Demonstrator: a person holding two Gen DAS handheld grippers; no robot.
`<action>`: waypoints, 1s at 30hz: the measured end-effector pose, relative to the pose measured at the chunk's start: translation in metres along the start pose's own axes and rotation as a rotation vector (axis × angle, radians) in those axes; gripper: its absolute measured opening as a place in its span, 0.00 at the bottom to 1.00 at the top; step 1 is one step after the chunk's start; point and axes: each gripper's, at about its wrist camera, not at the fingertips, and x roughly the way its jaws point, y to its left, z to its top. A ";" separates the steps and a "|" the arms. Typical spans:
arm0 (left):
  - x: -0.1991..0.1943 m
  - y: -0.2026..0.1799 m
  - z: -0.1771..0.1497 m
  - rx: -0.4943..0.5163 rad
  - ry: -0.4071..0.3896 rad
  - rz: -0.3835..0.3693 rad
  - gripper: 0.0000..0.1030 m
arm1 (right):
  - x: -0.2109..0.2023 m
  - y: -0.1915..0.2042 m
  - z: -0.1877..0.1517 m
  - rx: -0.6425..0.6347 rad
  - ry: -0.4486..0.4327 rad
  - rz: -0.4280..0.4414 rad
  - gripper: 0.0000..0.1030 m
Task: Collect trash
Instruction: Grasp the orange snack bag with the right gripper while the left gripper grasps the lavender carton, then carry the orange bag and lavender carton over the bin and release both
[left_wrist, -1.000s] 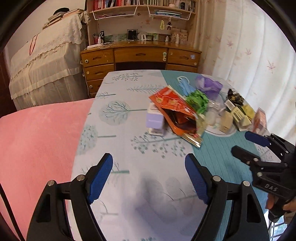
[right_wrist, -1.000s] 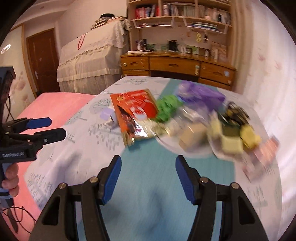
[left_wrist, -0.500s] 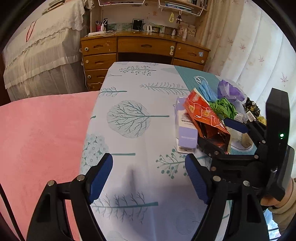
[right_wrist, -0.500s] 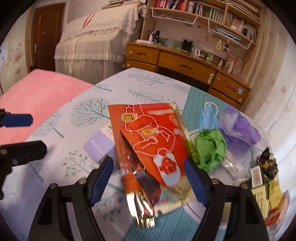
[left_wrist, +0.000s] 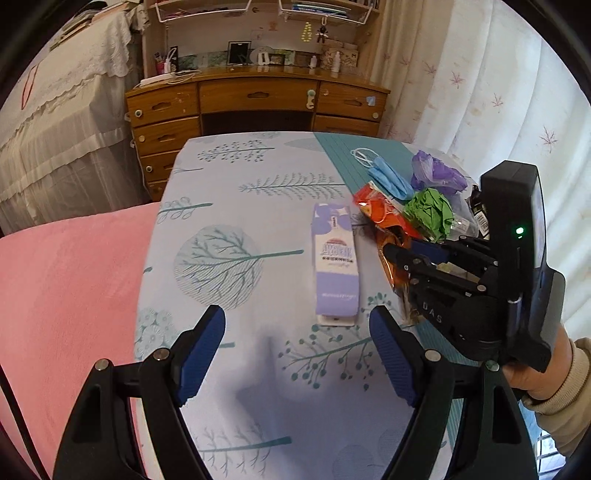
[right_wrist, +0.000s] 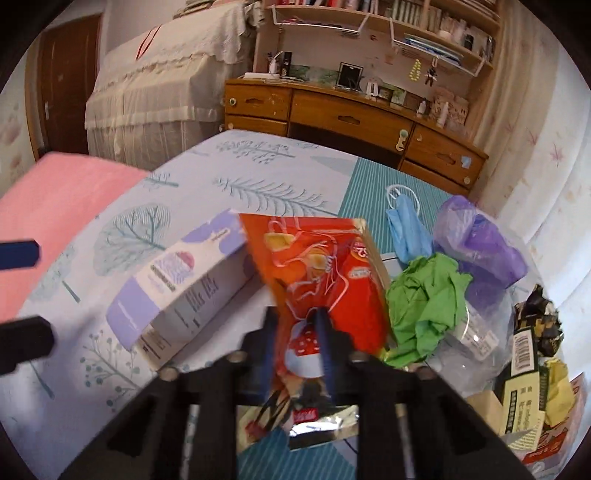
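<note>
the bed (left_wrist: 240, 229) fills both views, covered by a pale sheet printed with teal trees, with a pink blanket (left_wrist: 62, 295) along its left side and a teal striped cloth (right_wrist: 369, 184) at the far right. beyond its end stands a wooden desk (left_wrist: 258, 99) with drawers and shelves above it. the trash lies heaped toward the right half of the bed. the orange snack bag (right_wrist: 325, 273) lies in the middle of the heap, its torn foil end nearest the right wrist camera. the right tool (right_wrist: 295, 343) has just been closing, and its blue pads now pinch the lower part of that bag between them. just left of the bag, touching its edge, lies a lilac carton (left_wrist: 335, 258) on its long side. right of the bag sits a crumpled green paper ball (right_wrist: 428, 306), with a purple plastic bag (right_wrist: 480, 243) behind it and a blue face mask (right_wrist: 406, 229) on the striped cloth beside that. further right are clear plastic, a dark wrapper (right_wrist: 539, 317) and yellow-and-cream packets (right_wrist: 524, 398), too jumbled to sort out. the left tool (left_wrist: 295, 343) hovers over bare sheet near the carton's closest end, its fingers wide apart with nothing between them. a hand (left_wrist: 535, 369) in a cream sleeve grips the right tool's handle.
</note>
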 end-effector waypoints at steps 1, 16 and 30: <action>0.003 -0.003 0.003 0.002 0.004 -0.009 0.76 | -0.001 -0.003 0.000 0.016 -0.003 0.014 0.11; 0.093 -0.028 0.042 -0.080 0.146 -0.020 0.36 | -0.043 -0.074 -0.005 0.291 -0.057 0.309 0.06; 0.016 -0.060 0.020 -0.012 0.046 0.040 0.30 | -0.100 -0.083 -0.026 0.323 -0.082 0.375 0.01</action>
